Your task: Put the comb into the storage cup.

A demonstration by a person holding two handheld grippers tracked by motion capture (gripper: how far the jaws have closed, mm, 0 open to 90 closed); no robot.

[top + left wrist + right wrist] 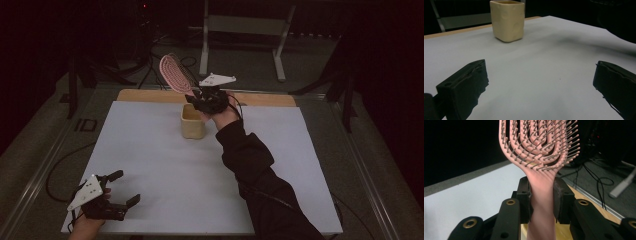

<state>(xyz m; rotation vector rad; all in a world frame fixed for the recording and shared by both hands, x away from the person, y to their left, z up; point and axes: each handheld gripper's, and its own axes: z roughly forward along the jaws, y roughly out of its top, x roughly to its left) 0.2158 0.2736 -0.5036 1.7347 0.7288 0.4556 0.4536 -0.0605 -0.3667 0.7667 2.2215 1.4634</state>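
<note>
The right gripper (197,96) is clamped on the handle of a pink hairbrush (175,74), held in the air just above the yellow cup (192,121). The brush's long axis is tilted up and away to the left. Its bristles are seen in the right gripper view. The left gripper (120,189) is spread wide, empty, over the white table (165,165).

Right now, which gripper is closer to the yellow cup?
Right. The right gripper hovers just above the yellow cup, gripping a pink hairbrush; the left gripper rests open at the table's near corner.
</note>
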